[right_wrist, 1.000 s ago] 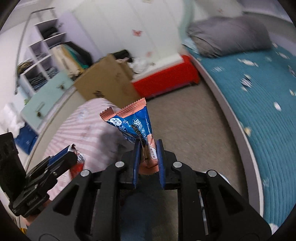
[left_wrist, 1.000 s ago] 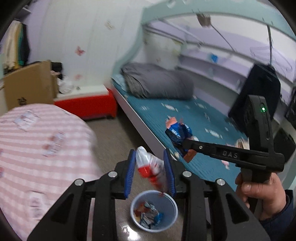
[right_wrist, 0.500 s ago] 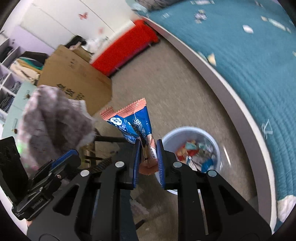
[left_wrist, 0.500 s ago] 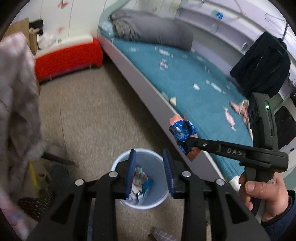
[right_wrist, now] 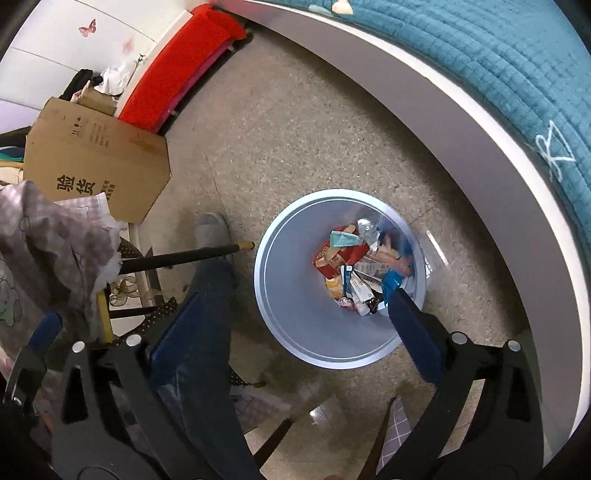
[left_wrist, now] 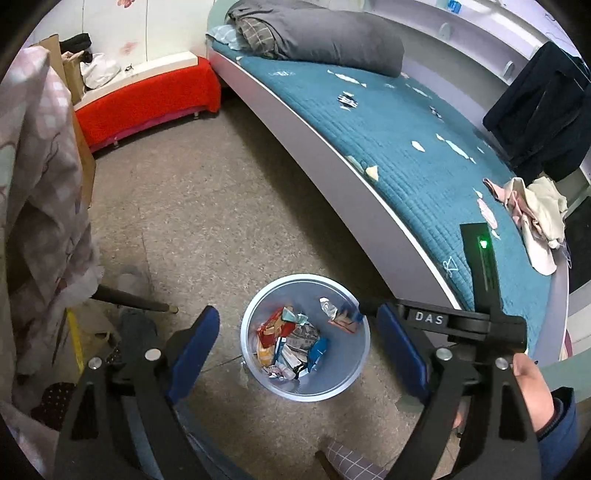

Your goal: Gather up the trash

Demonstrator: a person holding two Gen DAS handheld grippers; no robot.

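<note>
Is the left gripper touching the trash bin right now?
Apart. The left wrist view shows the left gripper open, nothing between its fingers, above the trash bin, whose rim lies on the floor below.

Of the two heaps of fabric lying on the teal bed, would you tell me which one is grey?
The grey one is the folded quilt at the bed's far end; the other heap, crumpled clothes nearer the camera, is cream and pink.

Bin [left_wrist: 255, 350] – smooth plastic; wrappers [left_wrist: 291, 343] glossy
</note>
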